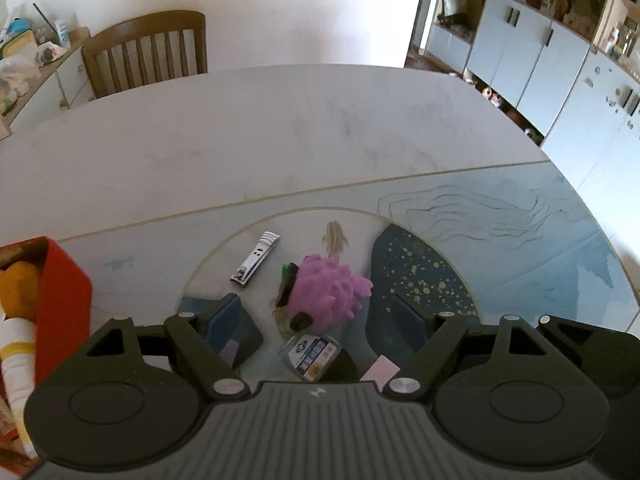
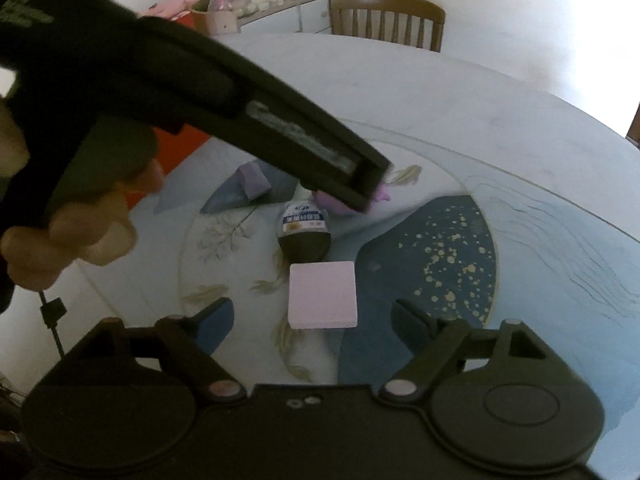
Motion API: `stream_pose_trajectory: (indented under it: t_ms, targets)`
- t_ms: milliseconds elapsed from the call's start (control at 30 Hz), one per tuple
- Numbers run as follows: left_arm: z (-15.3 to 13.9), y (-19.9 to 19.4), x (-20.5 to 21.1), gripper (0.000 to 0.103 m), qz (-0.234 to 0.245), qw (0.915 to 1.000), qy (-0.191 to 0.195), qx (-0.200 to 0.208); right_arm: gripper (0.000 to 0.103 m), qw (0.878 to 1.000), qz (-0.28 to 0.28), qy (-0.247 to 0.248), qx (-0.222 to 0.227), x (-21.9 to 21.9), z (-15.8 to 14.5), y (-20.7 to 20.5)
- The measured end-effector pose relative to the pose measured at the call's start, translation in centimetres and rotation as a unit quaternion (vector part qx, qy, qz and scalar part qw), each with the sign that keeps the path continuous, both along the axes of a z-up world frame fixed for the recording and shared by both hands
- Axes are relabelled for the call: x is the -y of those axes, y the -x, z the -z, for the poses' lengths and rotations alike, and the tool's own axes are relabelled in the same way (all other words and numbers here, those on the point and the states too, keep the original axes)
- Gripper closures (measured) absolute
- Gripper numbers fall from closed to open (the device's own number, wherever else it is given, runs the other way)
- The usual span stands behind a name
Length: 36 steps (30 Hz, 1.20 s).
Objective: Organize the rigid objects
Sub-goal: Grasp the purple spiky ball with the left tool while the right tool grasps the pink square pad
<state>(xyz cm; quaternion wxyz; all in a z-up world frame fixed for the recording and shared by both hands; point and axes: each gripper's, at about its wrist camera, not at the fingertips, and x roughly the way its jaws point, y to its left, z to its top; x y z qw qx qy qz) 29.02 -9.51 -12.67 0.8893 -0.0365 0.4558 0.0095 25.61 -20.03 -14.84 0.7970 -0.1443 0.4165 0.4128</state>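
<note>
Clutter sits gathered on the round painted table (image 1: 280, 128), and both tongs hang above it with jaws spread wide and nothing between them; the left gripper (image 1: 316, 320) hovers over a small bottle (image 1: 310, 356) lying on its side, dark cap toward six o'clock in the right wrist view, with a fuzzy purple toy (image 1: 328, 292) touching it at twelve o'clock and a nail clipper (image 1: 256, 258) farther off at eleven; the right gripper (image 2: 312, 316) has a flat pink block (image 2: 322, 295) centred between its fingertips, just beside the bottle's cap; a red box (image 1: 60, 292) already holding things stands at nine o'clock of the left view. The bottle looks light, stiff and smooth, likely to roll or slip, so I would take it across the labelled belly rather than the tapered cap; the block seems rigid and light, best pinched on its two opposite side edges; the clipper is thin, hard metal lying flat, awkward to lift.
</note>
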Motion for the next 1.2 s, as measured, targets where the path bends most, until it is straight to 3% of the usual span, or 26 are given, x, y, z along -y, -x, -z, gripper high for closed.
stream_pose_trajectory:
  t_ms: [167,533,767,900,1200]
  targets:
    - [1.5,-1.5,0.8,0.021,0.014,0.9995,-0.019,-0.020,0.024,1.000,-0.014,0.006,0.003,-0.5,0.7,-0.5]
    - [3.1,-2.6,1.6,0.021,0.025,0.9979,-0.057,-0.017,0.033,0.999,-0.037,0.012,0.013,-1.2,1.6,-0.8]
    - [3.4,-2.8,1.8,0.044,0.028,0.9972,-0.066,-0.019,0.049,0.997,-0.049,0.029,0.046,-1.2,1.6,0.8]
    - [3.4,-2.8,1.8,0.045,0.024,0.9972,-0.068,-0.015,0.062,0.997,-0.049,0.030,0.048,-1.1,1.5,1.2]
    - [3.2,-2.2,1.3,0.046,0.016,0.9975,-0.067,-0.013,0.063,0.999,-0.018,0.025,0.036,-0.4,0.9,1.0]
